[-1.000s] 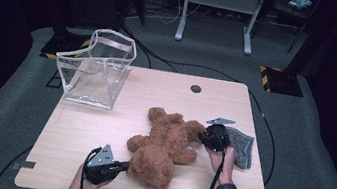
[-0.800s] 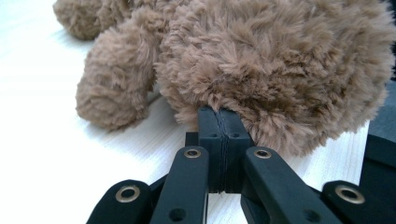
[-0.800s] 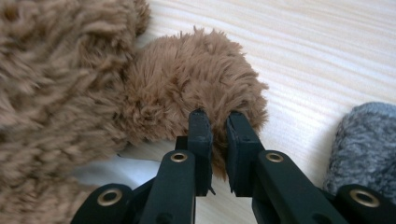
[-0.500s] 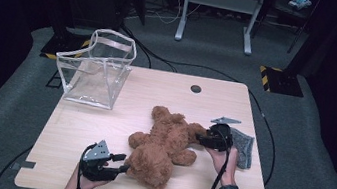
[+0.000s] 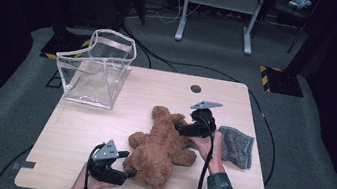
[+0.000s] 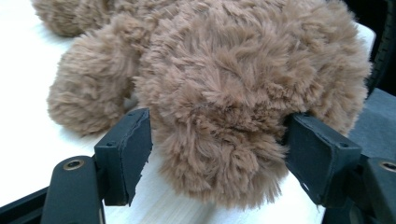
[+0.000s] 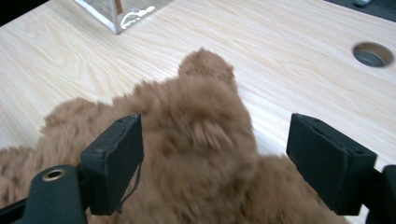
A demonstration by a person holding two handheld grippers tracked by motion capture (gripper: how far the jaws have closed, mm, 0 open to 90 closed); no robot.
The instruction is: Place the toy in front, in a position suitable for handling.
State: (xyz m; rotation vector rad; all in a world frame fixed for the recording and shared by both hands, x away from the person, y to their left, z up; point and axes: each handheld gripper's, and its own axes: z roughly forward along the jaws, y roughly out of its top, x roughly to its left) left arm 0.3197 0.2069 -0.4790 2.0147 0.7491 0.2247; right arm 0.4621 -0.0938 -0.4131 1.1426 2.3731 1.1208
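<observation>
Both tools [image 5: 129,164] [image 5: 179,125] just opened, releasing teddy bear [image 5: 161,146].

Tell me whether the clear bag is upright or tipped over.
Upright. The clear bag stands on its base at the table's far left corner, its mouth facing up.

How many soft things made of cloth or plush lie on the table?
2. The brown teddy bear lies at the table's middle front, between both grippers. The grey cloth lies near the right edge.

Brown plush bear [image 6: 233,93] lies on the pale counter [image 6: 28,84]. Left gripper [image 6: 219,154] fingers [image 6: 126,154] have just been opening, straddling one furry paw.
</observation>
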